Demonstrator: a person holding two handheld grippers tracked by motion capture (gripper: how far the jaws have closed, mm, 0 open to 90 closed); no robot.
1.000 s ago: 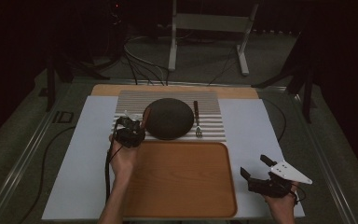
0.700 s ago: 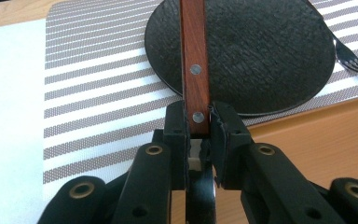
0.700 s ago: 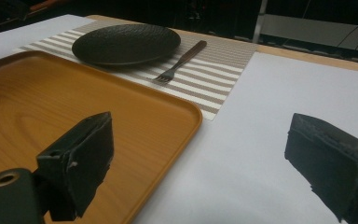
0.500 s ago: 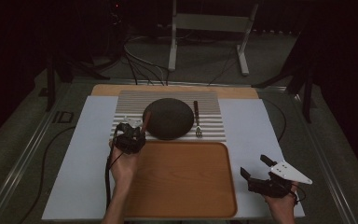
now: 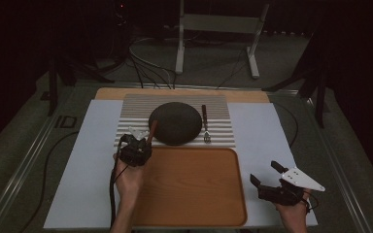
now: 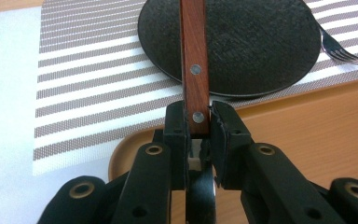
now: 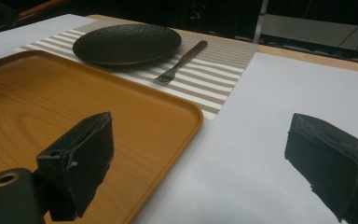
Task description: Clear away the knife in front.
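My left gripper (image 5: 135,149) is shut on the brown wooden handle (image 5: 152,131) of a riveted utensil. It hovers at the far left corner of the wooden tray (image 5: 189,194). In the left gripper view the handle (image 6: 193,56) runs from the clamped jaws (image 6: 198,116) out over the black plate (image 6: 261,42); its far end is cut off. The black plate (image 5: 176,123) sits on a striped placemat (image 5: 131,109) with a fork (image 5: 205,124) to its right. My right gripper (image 5: 263,172) rests open at the near right, and nothing is between its jaws (image 7: 205,154).
A white sheet (image 5: 82,160) covers the table under the tray and placemat. In the right gripper view the tray (image 7: 51,102) lies left, with the plate (image 7: 126,43) and fork (image 7: 182,60) beyond. A metal stand (image 5: 213,29) and cables lie behind the table.
My left gripper has drawn back toward the person with the handle clamped, from the placemat's left part to the tray's far left corner. The right gripper has stayed put.
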